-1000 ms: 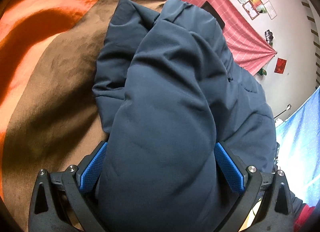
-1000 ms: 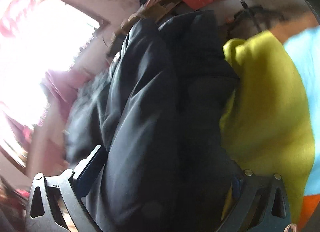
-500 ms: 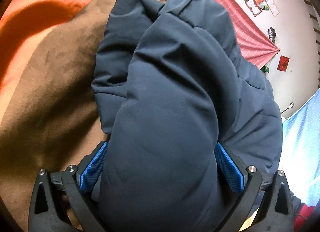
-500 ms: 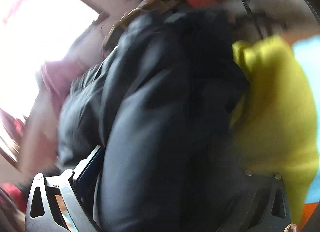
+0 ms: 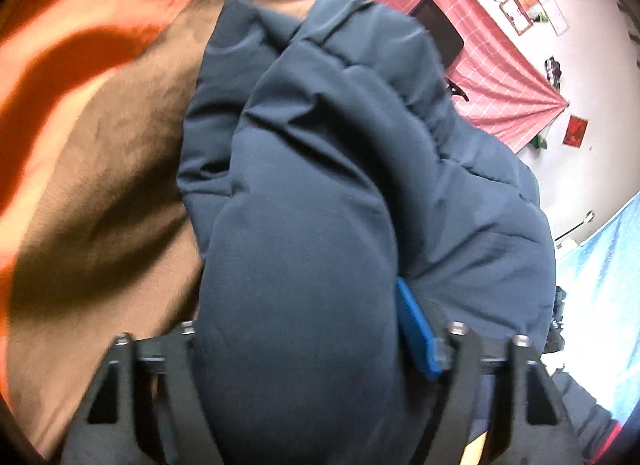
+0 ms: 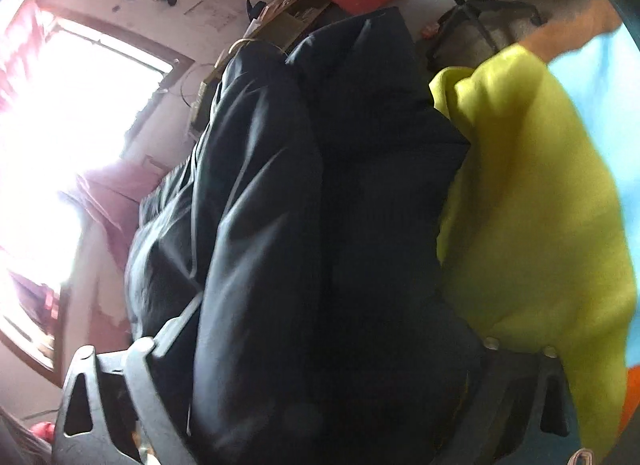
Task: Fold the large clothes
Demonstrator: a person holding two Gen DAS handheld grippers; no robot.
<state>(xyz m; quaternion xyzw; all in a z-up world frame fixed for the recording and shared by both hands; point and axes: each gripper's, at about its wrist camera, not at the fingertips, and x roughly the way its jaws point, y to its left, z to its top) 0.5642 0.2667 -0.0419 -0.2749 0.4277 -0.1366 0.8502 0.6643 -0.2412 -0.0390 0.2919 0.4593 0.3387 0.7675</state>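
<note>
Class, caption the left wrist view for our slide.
Left gripper clamps a bunched navy padded jacket above a brown-and-orange blanket.

One dark navy padded jacket (image 5: 320,201), bulging between the left tongs (image 5: 304,349); same single jacket (image 6: 320,225) filling the right tongs (image 6: 316,349). Two tongs in all, one per view. One blue pad (image 5: 416,329) showing on the left tongs, the other hidden by fabric. One brown blanket (image 5: 104,193) left of the left tongs, one orange cloth (image 5: 80,17) beyond it. One yellow-green garment (image 6: 532,193) right of the right tongs. One red checked cloth (image 5: 492,57) far ahead. One bright window (image 6: 68,113) to the left.
</note>
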